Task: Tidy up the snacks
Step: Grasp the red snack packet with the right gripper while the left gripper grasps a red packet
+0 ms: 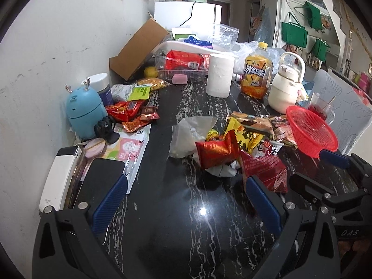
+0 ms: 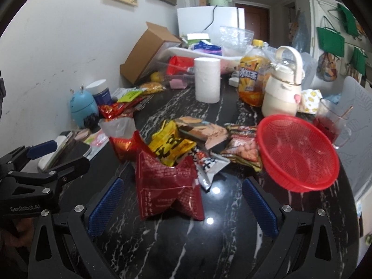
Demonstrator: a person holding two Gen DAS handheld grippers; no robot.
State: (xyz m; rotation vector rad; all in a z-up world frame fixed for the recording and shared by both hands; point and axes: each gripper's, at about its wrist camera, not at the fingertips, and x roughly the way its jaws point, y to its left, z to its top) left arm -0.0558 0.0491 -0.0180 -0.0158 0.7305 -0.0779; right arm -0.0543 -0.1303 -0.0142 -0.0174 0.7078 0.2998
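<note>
A pile of snack packets lies mid-table: a dark red bag (image 2: 167, 186), a yellow packet (image 2: 169, 148), a shiny red packet (image 1: 216, 150) and others. An empty red mesh basket (image 2: 300, 153) sits to their right; it also shows in the left wrist view (image 1: 311, 132). More snacks (image 1: 132, 114) lie by the wall. My left gripper (image 1: 186, 195) is open over bare table, left of the pile. My right gripper (image 2: 183, 197) is open, its jaws on either side of the dark red bag without touching it.
On the black marble table (image 1: 174, 232): a blue humidifier (image 1: 84, 114), phone and power bank (image 1: 102, 181), paper roll (image 1: 219, 74), iced tea bottle (image 1: 255, 76), cream kettle bottle (image 1: 286, 88), cardboard box (image 1: 139, 48), clear tray (image 1: 181, 65). Wall at left, chair (image 1: 344, 107) at right.
</note>
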